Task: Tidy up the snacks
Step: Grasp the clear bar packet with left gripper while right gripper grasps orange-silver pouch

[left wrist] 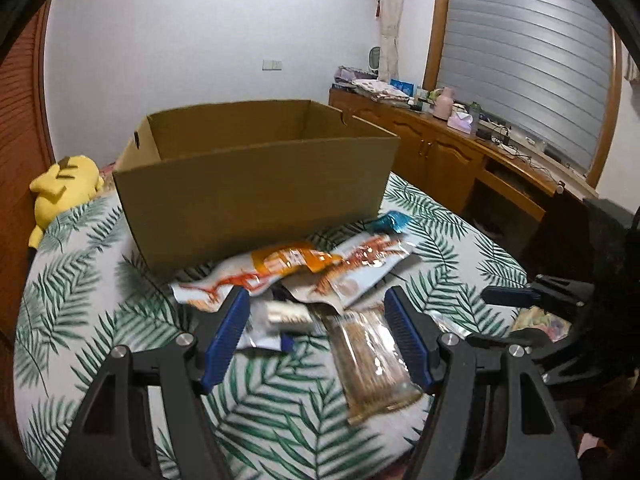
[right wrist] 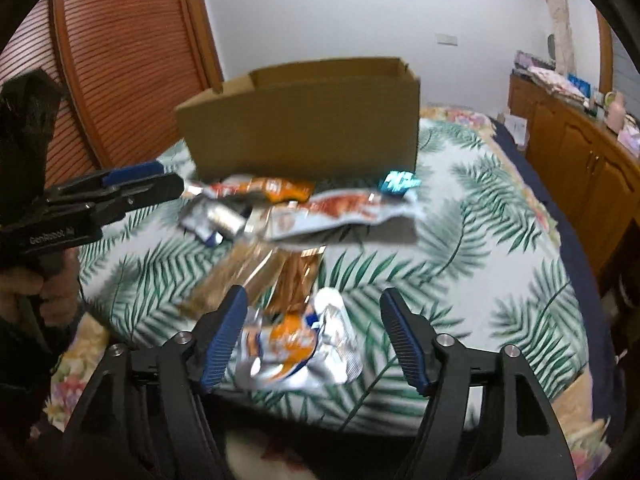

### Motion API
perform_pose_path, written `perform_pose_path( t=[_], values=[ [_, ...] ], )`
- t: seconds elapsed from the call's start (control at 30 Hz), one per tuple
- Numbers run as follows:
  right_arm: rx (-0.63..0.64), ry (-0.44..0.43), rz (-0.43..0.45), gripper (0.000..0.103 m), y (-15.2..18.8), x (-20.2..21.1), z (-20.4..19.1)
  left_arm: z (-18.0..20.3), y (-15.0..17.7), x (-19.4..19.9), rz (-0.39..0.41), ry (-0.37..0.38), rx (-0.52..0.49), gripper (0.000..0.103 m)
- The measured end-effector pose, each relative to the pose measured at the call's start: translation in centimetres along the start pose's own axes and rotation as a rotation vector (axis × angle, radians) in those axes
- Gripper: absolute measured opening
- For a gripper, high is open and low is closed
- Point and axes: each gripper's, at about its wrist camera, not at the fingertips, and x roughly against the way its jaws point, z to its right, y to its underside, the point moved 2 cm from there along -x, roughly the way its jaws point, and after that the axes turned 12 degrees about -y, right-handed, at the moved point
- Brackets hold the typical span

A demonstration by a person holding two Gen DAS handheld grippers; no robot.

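Left wrist view showed the left claw (left wrist: 316, 332) spread wide with nothing between its blue pads (left wrist: 226, 336), poised low over a heap of snack packets on the palm-leaf bedspread (left wrist: 280, 420). Just ahead of its right pad lay a clear pack of brown sticks (left wrist: 372, 364), and between the pads, slightly farther out, a small silver packet (left wrist: 286, 314), blurred. Beyond those sat an orange packet (left wrist: 296, 260) overlapping a long pale-blue bag (left wrist: 360, 264), with a teal wrapper (left wrist: 392, 222) past the bag's far end. Behind the heap stood an open cardboard box (left wrist: 256, 184), its near wall almost touching the packets. A yellow plush toy (left wrist: 60, 188) lay far off to the claw's left, a wooden cabinet (left wrist: 448, 152) to its right. In the right wrist view, the right claw (right wrist: 314, 332) was likewise wide and gripped nothing; a crumpled silver-and-orange packet (right wrist: 296, 344) lay directly between its pads, nearer the left one. The stick pack (right wrist: 256, 276) reached forward from there toward the pale-blue bag (right wrist: 344, 216), the orange packet (right wrist: 276, 188) and the box (right wrist: 300, 128). The left claw (right wrist: 160, 184) appeared well to the left, seen side-on.
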Motion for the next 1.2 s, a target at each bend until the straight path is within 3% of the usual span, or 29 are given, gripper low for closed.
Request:
perform_pose_path(
  t=[0.2, 0.67, 0.77, 1.2],
  values=[
    [0.008, -0.015, -0.007, 0.082, 1.3, -1.5, -0.4, -0.2, 1.5, -0.3, -0.036, 0.004, 0.028, 0.070],
    [0.085, 0.015, -0.057, 0.086, 2.8, -4.0, -0.5, -0.6, 3.6, -1.6, -0.093, 0.004, 0.066, 0.070],
    [0.105, 0.057, -0.059, 0.087, 2.8, -4.3, -0.1, 0.0, 3.6, -1.9, -0.099, 0.016, 0.058, 0.070],
    [0.105, 0.068, -0.029, 0.081, 2.6, -3.7, 1.7, 3.3, 3.2, -4.4, -0.150, 0.056, 0.032, 0.070]
  ],
)
